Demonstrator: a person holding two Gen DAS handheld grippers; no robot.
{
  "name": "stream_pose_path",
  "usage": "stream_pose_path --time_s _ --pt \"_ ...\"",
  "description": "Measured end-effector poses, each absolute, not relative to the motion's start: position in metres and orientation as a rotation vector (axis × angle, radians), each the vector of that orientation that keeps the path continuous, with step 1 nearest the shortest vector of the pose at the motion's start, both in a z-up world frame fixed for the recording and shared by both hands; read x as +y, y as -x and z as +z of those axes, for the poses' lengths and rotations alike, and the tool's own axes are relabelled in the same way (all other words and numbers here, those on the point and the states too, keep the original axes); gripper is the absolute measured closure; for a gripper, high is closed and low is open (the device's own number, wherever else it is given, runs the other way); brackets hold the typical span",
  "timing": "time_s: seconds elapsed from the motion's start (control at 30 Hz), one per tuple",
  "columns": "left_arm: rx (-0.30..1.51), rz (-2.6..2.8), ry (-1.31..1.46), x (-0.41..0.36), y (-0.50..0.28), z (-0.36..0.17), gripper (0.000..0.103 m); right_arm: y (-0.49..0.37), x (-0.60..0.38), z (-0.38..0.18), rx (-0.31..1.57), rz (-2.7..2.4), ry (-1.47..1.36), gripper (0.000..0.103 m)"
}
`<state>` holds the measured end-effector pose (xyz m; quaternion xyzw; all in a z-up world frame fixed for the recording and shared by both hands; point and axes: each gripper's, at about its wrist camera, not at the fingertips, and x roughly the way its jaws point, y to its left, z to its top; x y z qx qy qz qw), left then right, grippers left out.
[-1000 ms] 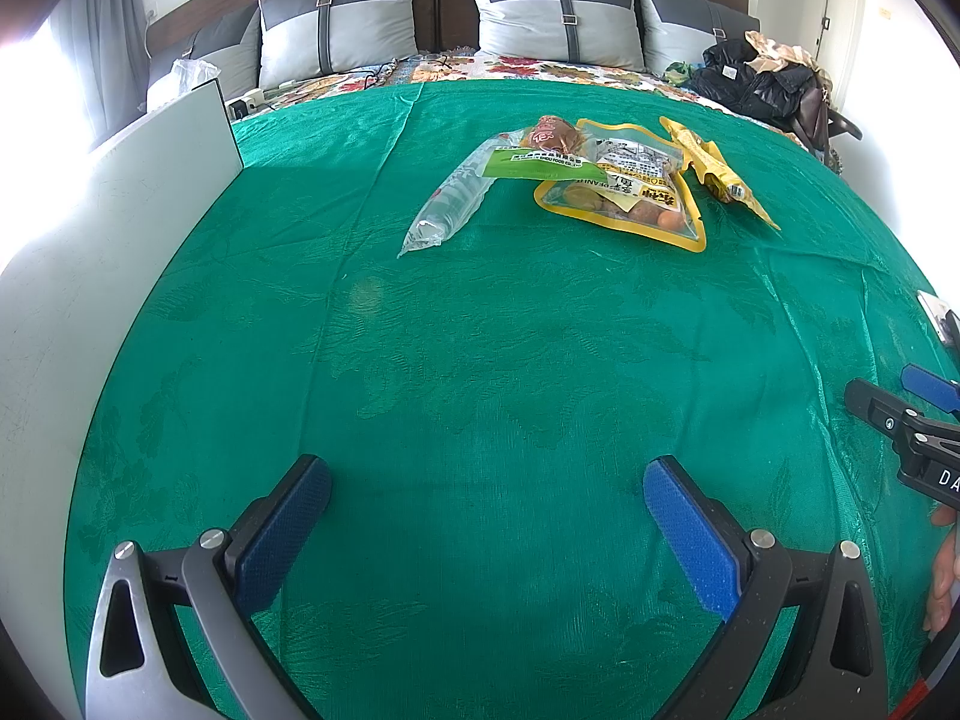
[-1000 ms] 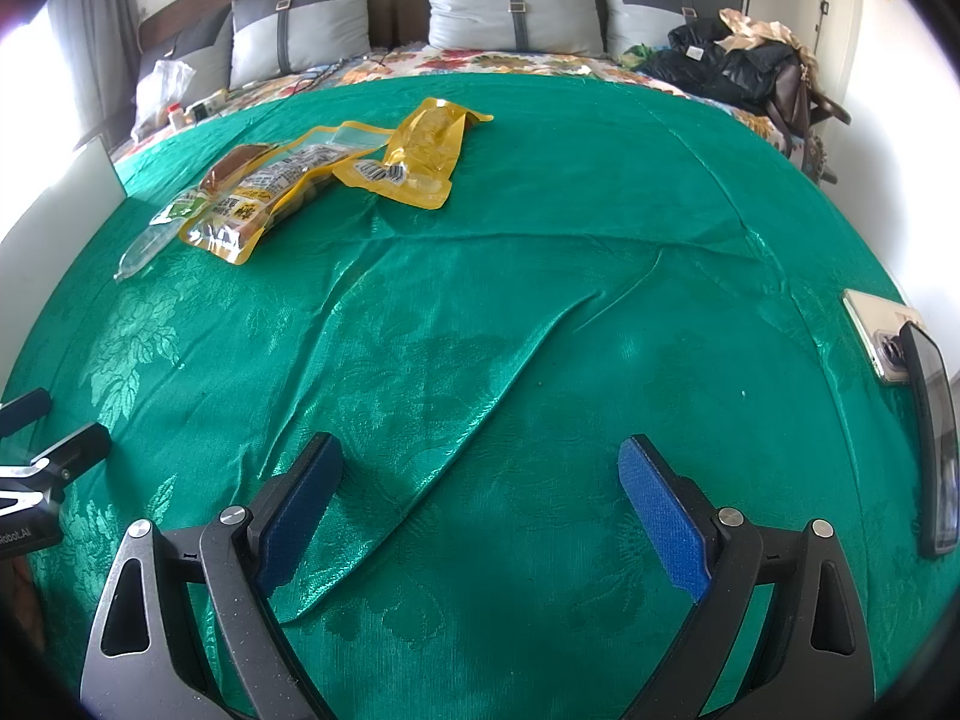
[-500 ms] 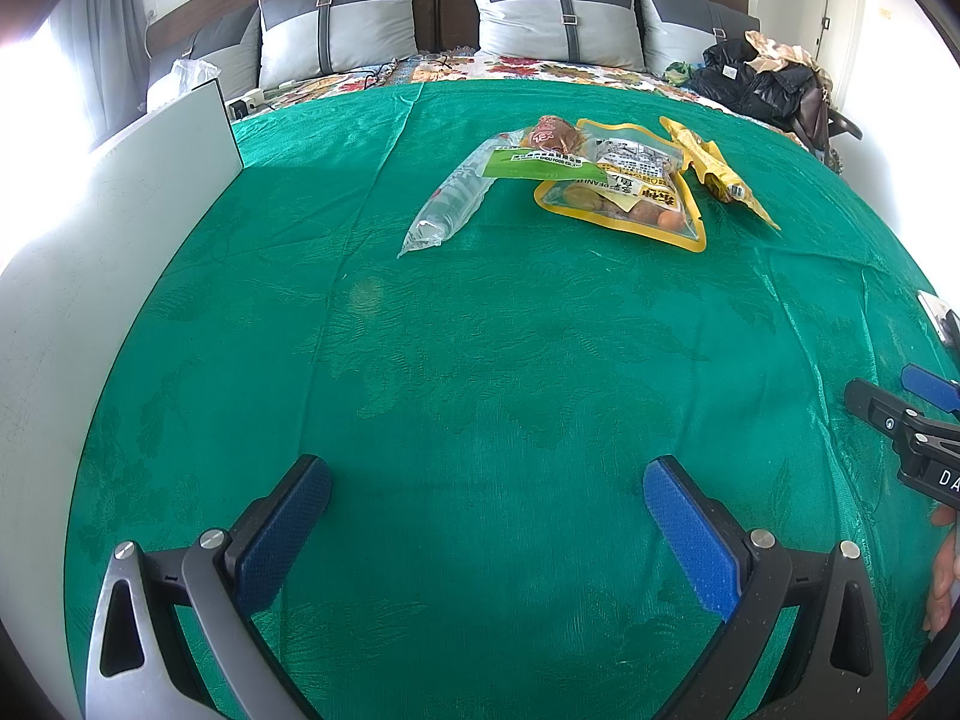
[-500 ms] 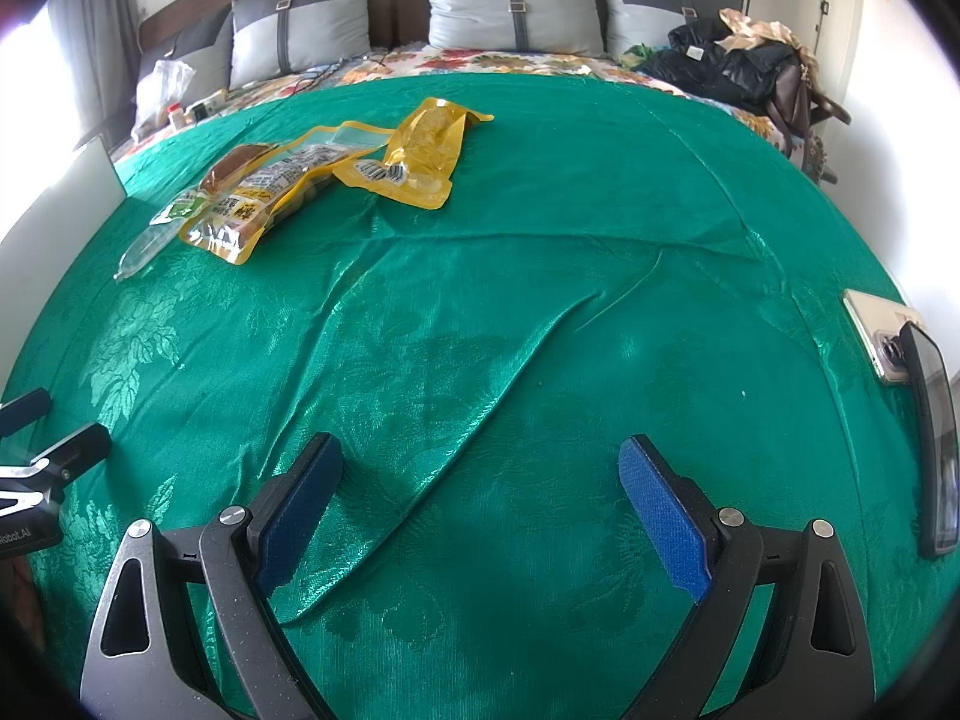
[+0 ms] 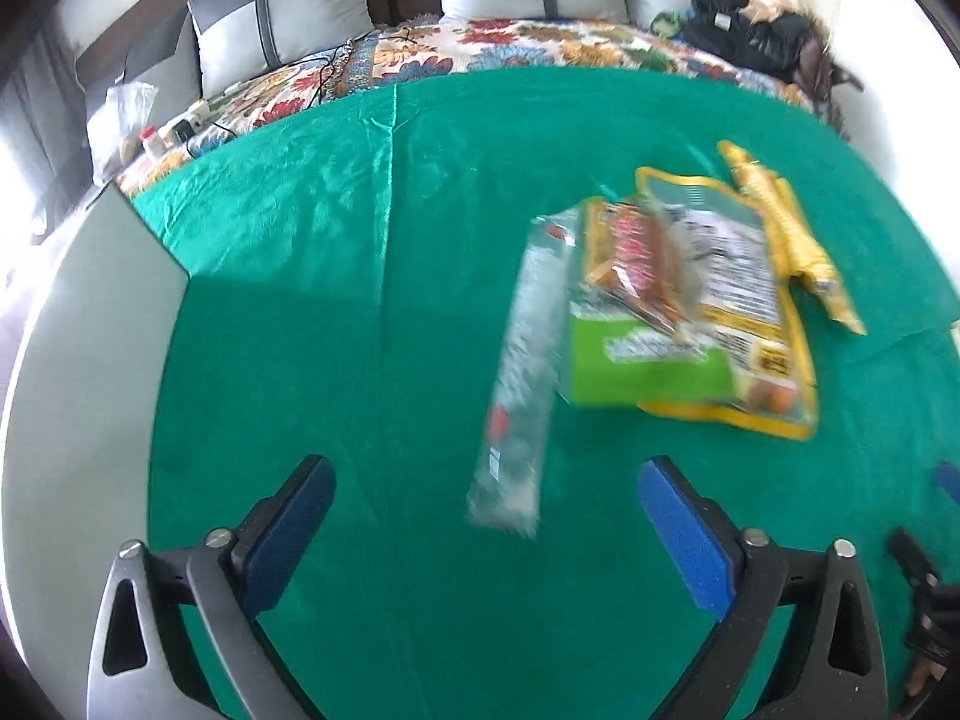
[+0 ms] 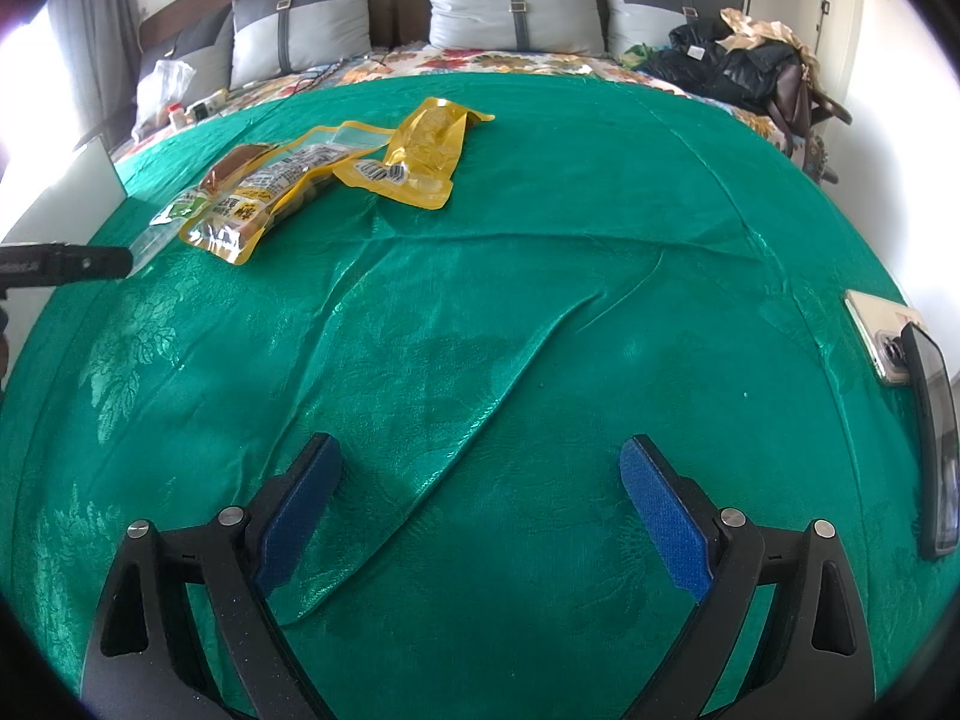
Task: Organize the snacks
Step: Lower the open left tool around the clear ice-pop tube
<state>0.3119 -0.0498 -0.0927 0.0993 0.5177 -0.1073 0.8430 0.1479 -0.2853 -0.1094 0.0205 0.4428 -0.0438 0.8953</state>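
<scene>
Several snack packets lie on a green cloth [image 5: 372, 324]. A long clear packet [image 5: 519, 396] lies nearest my left gripper [image 5: 483, 531], which is open and empty just short of its near end. Beside it lie a green and red packet [image 5: 642, 324], a yellow-edged pouch [image 5: 762, 360] and a yellow packet [image 5: 786, 240]. In the right wrist view the pouch [image 6: 264, 204] and the yellow packet [image 6: 420, 153] lie far off at the upper left. My right gripper [image 6: 480, 507] is open and empty over bare cloth [image 6: 600, 192].
A white board [image 5: 78, 396] stands along the left edge of the cloth. Pillows [image 6: 510, 6] and a floral sheet [image 5: 510, 48] lie behind. A black bag [image 6: 738, 66] sits at the back right. A phone [image 6: 882, 336] and a dark device [image 6: 936, 444] lie at the right edge.
My left gripper has moved forward toward the snack packets, which now appear much closer and blurred. The right gripper has stayed put; the left gripper now shows higher at its left edge.
</scene>
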Motion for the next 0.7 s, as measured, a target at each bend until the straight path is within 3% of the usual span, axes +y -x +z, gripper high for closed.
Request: stream_pose_path --time_s 0.13,0.17,0.2,0.27,0.33,0.57,0.63,0.67,0.7 --pt "1.126 -0.253 -0.186 -0.051 -0.334 -0.105 0.019 -0.148 -0.285 -0.109 0.918 -0.091 -0.043 0.006" --pt "1.118 -0.262 -0.165 -0.05 -0.336 -0.105 0.032 -0.148 -0.285 -0.109 0.918 -0.091 -0.043 0.006" --pt "1.098 -0.26 -0.135 -0.046 -0.335 -0.102 0.056 -0.148 -0.285 -0.109 0.918 -0.09 -0.043 0.006" --pt "1.087 -0.246 -0.112 -0.043 -0.331 -0.1 0.077 -0.148 -0.285 -0.109 0.918 -0.09 -0.043 0.006" --pt "1.096 -0.246 -0.068 -0.035 -0.321 -0.099 0.084 -0.148 -0.285 -0.109 0.918 -0.09 -0.042 0.006" --pt "1.134 -0.218 0.012 0.009 -0.234 -0.094 0.084 -0.148 -0.285 -0.109 0.918 -0.091 -0.042 0.006" --pt "1.123 -0.222 0.003 0.016 -0.214 -0.093 0.08 -0.148 -0.285 -0.11 0.918 -0.091 -0.042 0.006" --pt "1.115 -0.217 -0.004 0.017 -0.21 -0.093 0.065 -0.148 -0.285 -0.11 0.918 -0.09 -0.042 0.006" --pt "1.108 -0.207 -0.01 0.017 -0.209 -0.093 0.038 -0.148 -0.285 -0.11 0.918 -0.09 -0.042 0.006"
